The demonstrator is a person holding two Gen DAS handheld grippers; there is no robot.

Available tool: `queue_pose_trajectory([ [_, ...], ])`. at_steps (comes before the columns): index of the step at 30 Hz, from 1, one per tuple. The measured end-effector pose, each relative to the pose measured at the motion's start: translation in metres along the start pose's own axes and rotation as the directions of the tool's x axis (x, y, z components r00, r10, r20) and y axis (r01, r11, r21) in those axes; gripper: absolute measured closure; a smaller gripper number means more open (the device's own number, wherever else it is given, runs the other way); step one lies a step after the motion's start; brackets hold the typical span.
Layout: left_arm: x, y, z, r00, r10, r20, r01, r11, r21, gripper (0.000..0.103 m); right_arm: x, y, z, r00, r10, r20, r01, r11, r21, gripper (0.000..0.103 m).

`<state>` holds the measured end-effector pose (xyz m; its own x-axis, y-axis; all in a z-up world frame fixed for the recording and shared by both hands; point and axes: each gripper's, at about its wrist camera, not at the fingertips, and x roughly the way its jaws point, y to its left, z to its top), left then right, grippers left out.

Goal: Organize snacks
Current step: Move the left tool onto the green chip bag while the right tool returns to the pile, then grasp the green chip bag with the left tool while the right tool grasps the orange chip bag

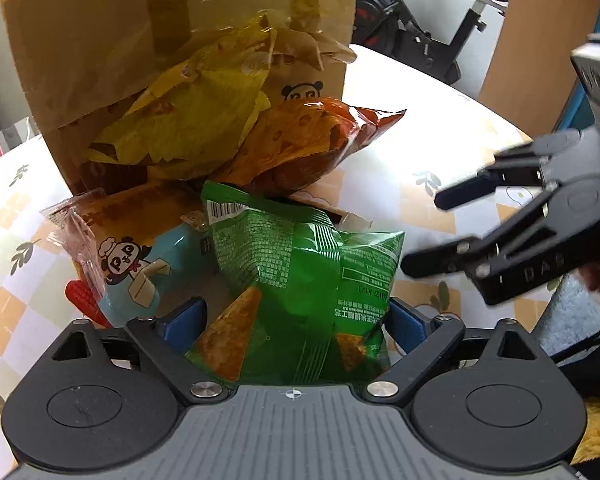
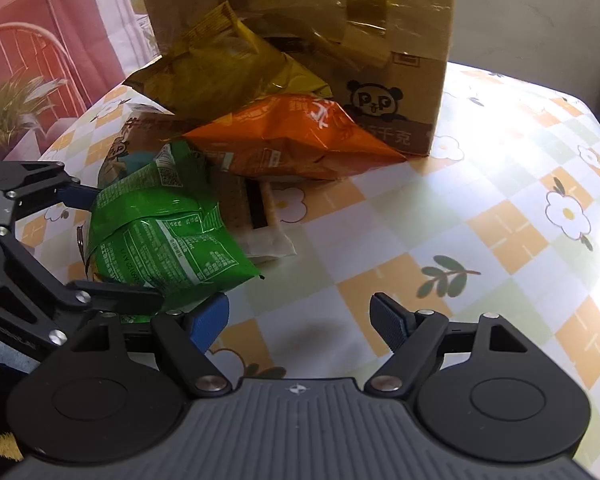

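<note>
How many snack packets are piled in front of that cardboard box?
5 visible: yellow bag topmost against the box, orange bag beside it, green bag nearest, panda packet left, pale packet underneath. More may be hidden.

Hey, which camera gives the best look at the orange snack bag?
The right wrist view: the orange bag lies nearly whole and unobstructed, leaning against the cardboard box. In the left wrist view its lower edge is hidden behind the green bag, and the yellow bag overlaps it.

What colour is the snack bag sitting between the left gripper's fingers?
Green, the green snack bag with orange chip pictures; clearest in the left wrist view.
</note>
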<state>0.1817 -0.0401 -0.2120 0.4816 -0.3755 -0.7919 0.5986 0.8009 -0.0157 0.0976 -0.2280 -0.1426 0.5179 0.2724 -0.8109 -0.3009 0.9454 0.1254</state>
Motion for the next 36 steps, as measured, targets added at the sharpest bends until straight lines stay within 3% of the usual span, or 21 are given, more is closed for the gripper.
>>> queue_pose_trajectory([
  [1,-0.002,0.001,0.000,1.000,-0.013,0.008,0.013,1.000,-0.005,0.027,-0.003,-0.002,0.001,1.000,-0.004,0.014,0.004,1.000,0.003,0.023],
  [4,-0.010,0.012,-0.001,0.998,-0.038,0.040,0.040,0.997,-0.065,0.032,-0.011,-0.006,0.007,0.998,0.005,0.068,-0.006,1.000,0.012,0.023],
  [7,-0.024,0.025,-0.003,0.994,-0.058,0.094,0.070,0.989,-0.127,0.033,-0.016,-0.004,0.014,0.993,-0.014,0.119,0.019,0.999,-0.038,0.014],
  [13,-0.047,0.043,-0.011,0.987,-0.039,0.158,0.074,0.972,-0.222,0.033,-0.004,0.006,0.036,0.982,-0.063,0.175,0.103,0.968,-0.231,0.014],
  [17,-0.059,0.049,-0.015,0.982,-0.021,0.188,0.071,0.962,-0.263,0.033,0.009,0.015,0.051,0.979,-0.075,0.191,0.142,0.920,-0.365,0.014],
  [21,-0.067,0.054,-0.015,0.978,0.012,0.207,0.050,0.955,-0.293,0.033,0.018,0.028,0.060,0.970,-0.135,0.201,0.221,0.836,-0.502,0.014],
  [25,-0.074,0.061,-0.018,0.973,0.033,0.230,0.047,0.942,-0.332,0.033,0.019,0.030,0.060,0.955,-0.196,0.222,0.289,0.784,-0.550,0.014],
  [30,-0.078,0.067,-0.017,0.968,0.043,0.248,0.049,0.935,-0.351,0.033,0.009,0.024,0.059,0.966,-0.164,0.198,0.244,0.829,-0.503,0.013],
  [36,-0.083,0.068,-0.018,0.963,0.063,0.264,0.038,0.932,-0.361,0.033,0.003,0.032,0.060,0.962,-0.151,0.228,0.253,0.802,-0.540,0.013],
])
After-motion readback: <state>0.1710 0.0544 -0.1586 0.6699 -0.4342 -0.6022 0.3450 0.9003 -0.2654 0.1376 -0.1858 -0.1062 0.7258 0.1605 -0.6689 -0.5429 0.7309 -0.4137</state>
